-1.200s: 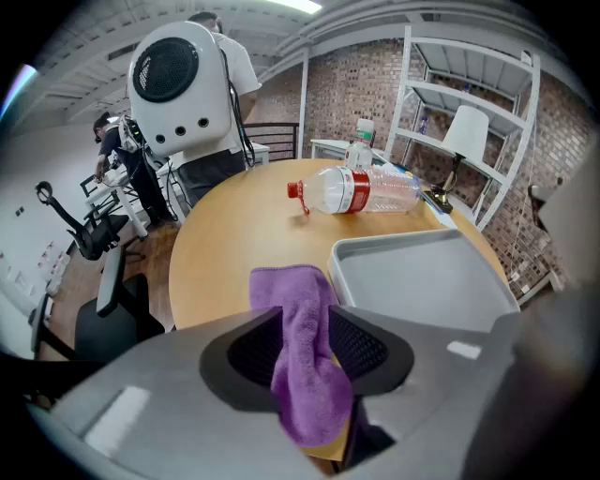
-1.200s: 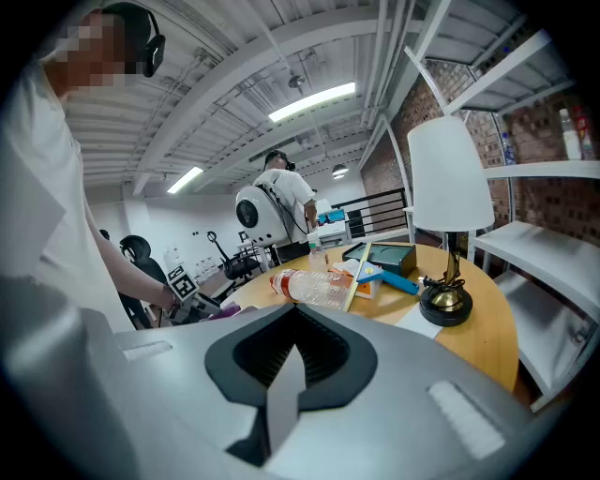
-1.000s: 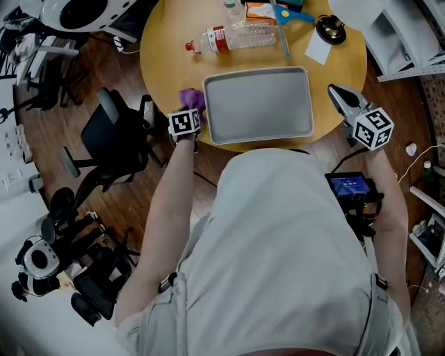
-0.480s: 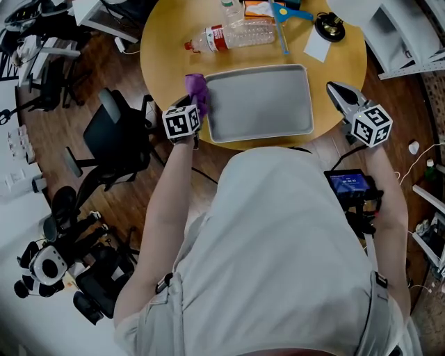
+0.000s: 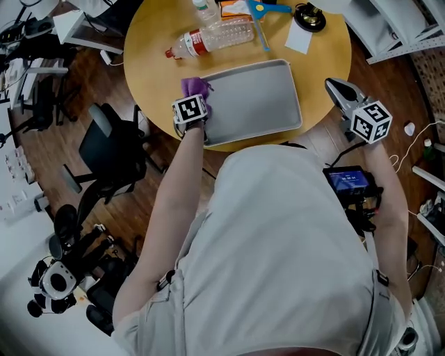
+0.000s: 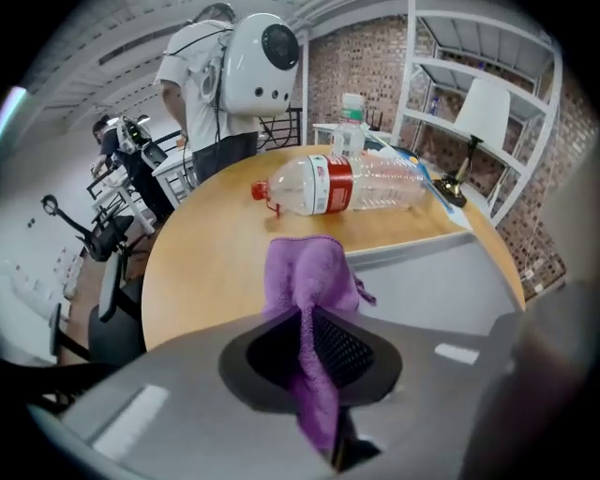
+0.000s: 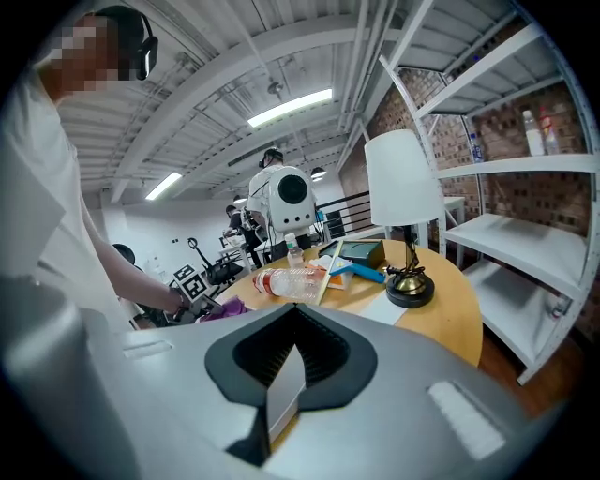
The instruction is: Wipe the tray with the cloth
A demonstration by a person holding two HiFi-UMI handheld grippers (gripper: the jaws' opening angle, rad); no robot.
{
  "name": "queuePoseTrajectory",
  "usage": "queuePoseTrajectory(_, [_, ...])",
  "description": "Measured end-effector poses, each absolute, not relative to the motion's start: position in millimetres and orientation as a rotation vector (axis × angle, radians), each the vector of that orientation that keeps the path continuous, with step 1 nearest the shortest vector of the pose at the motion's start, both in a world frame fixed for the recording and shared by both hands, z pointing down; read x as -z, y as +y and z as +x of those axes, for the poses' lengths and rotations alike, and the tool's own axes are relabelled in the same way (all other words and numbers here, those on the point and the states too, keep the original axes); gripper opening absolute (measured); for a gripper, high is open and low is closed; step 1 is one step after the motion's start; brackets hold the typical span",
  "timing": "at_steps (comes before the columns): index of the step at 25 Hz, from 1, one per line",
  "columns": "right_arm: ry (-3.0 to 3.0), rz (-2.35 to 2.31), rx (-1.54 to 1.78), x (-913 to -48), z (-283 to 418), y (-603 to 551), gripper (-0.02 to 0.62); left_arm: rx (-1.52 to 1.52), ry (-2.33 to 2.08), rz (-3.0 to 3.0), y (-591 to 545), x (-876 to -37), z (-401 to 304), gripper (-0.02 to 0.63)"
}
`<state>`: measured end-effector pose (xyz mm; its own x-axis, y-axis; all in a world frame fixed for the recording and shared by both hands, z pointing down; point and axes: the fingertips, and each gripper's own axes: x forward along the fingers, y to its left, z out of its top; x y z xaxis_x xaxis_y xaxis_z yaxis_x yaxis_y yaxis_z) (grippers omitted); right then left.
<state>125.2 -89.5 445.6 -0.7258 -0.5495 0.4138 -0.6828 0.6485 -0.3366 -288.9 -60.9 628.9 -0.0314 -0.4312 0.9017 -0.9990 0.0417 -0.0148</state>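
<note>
The grey tray (image 5: 254, 94) lies on the round wooden table (image 5: 153, 42). My left gripper (image 5: 196, 99) has just closed its jaws on the purple cloth (image 5: 195, 87), which hangs over the tray's left rim. In the left gripper view the cloth (image 6: 305, 272) is pinched between the pads of that gripper (image 6: 314, 337), with the tray (image 6: 441, 281) to its right. My right gripper (image 5: 341, 90) hovers off the table's right edge, beside the tray, shut and empty. In the right gripper view its jaws (image 7: 291, 370) meet with nothing between them.
A plastic bottle (image 5: 208, 38) lies on its side behind the tray. A lamp base (image 5: 309, 17), a white paper (image 5: 300, 40) and a blue tool (image 5: 268, 10) sit at the table's back. An office chair (image 5: 111, 149) stands left of the table, white shelving at the right.
The left gripper closed on the cloth beside the tray, lifted it and carried it right to the tray's left rim. The right gripper shifted slightly.
</note>
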Motion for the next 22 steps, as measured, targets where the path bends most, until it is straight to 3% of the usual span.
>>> queuePoseTrajectory(7, [-2.564,1.017,-0.733,-455,141,-89,0.003,-1.136,-1.562,1.457,-72,-649,-272,0.035])
queuePoseTrajectory(22, [-2.558,0.985,-0.78,-477,160,-94,0.003,-0.936,-1.338,1.598,-97,-648,-147,0.035])
